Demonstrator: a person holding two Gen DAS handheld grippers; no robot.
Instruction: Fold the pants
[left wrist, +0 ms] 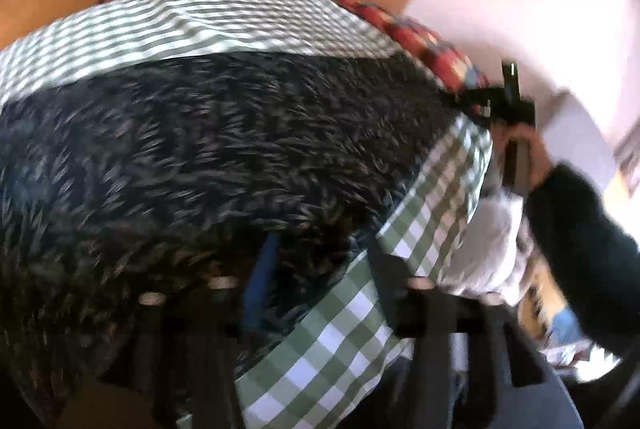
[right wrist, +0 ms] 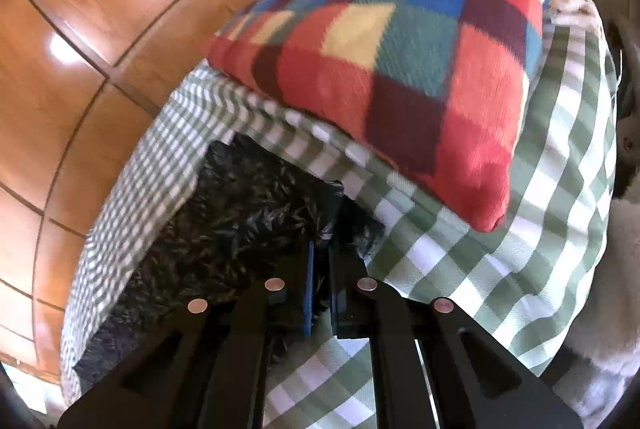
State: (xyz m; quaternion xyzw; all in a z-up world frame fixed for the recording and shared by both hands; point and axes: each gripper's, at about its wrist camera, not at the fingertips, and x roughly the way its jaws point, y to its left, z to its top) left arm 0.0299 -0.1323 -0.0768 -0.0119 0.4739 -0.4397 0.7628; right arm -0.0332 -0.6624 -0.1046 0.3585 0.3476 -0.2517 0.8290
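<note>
Right gripper point(right wrist: 320, 269) jaws nearly together, clamped on the edge of the one dark leaf-print pants point(right wrist: 224, 237); one multicoloured checked cushion point(right wrist: 400, 61) lies beyond them on the green gingham bedsheet point(right wrist: 500, 261). Left gripper point(left wrist: 316, 269) jaws stand apart, its blue finger point(left wrist: 260, 285) touching the pants.

The left gripper point(left wrist: 316, 269) sat at the bottom centre of its own view, fingers spread well apart, one blue pad point(left wrist: 260, 281) visible through heavy blur. The right gripper point(right wrist: 323, 285) showed at the lower middle of its view with its jaws drawn nearly together, clamped on dark cloth. In the left view it appeared at the right edge, held by a hand point(left wrist: 528, 157) in a dark sleeve point(left wrist: 580, 241).
</note>
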